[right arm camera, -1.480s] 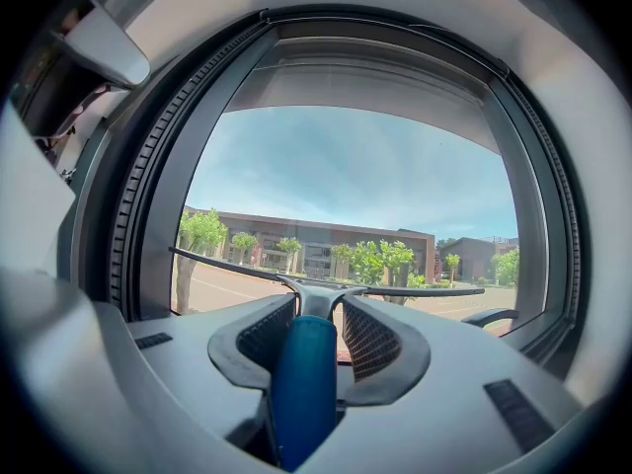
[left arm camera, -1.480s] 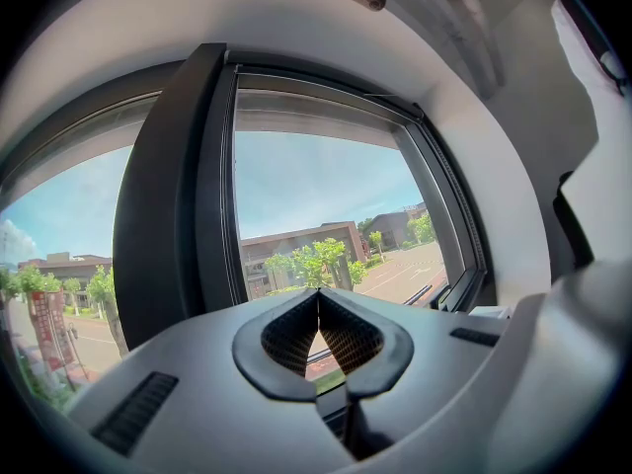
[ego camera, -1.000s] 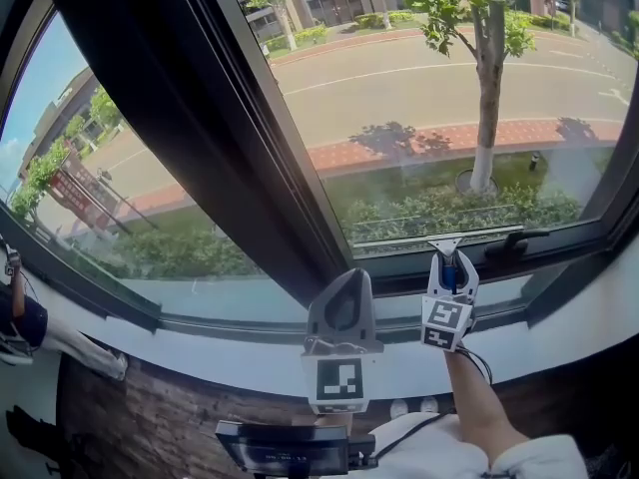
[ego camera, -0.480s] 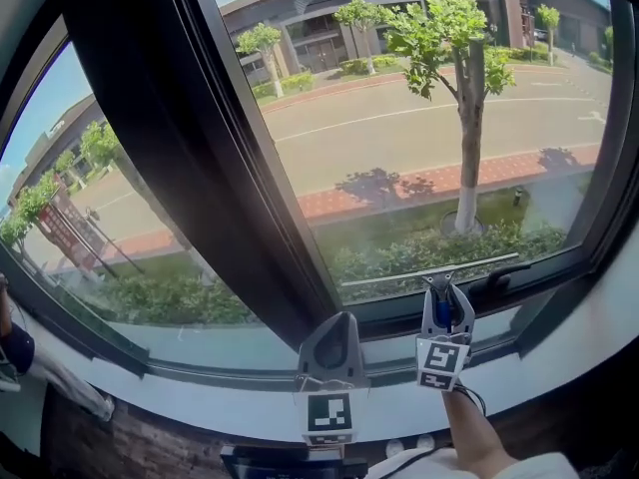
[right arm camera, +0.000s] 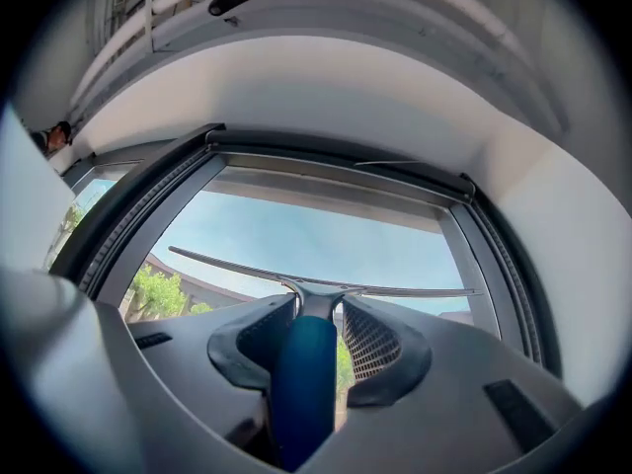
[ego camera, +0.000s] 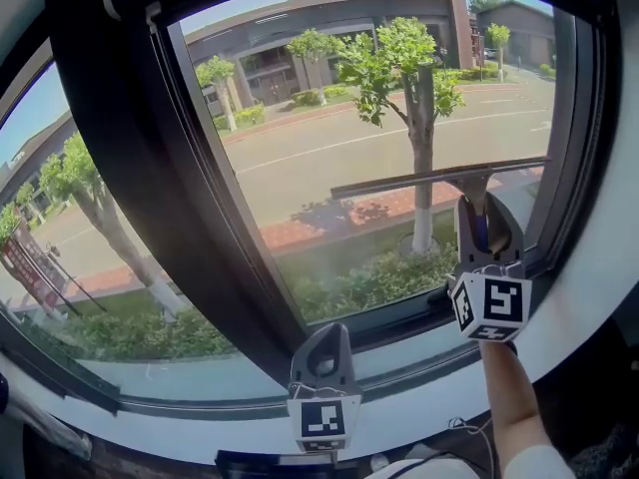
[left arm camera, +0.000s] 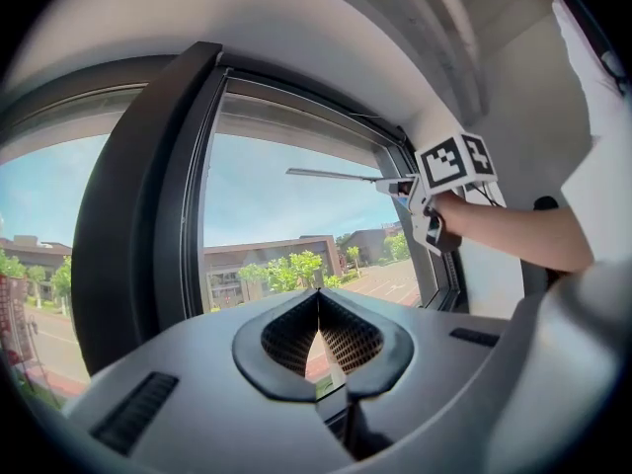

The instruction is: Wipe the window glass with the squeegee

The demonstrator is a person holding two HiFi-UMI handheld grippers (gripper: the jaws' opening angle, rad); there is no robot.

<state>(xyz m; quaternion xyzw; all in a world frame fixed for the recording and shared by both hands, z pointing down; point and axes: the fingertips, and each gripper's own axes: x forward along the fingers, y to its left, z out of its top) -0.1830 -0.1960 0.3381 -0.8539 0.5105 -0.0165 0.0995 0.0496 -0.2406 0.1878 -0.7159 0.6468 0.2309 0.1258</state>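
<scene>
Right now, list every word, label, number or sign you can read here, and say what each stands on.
No readable text in any view.
Marker cube of the left gripper: square pattern only, no letters.
Marker cube of the right gripper: the same.
Red sign outdoors: print too small and blurred to read.
Squeegee: no brand visible.

The right hand-held gripper (right arm camera: 318,309) has its jaws closed on the blue handle of the squeegee (right arm camera: 304,378), whose long blade (right arm camera: 237,268) lies crosswise against the window glass (right arm camera: 326,235), within the dark frame (right arm camera: 148,197).
</scene>
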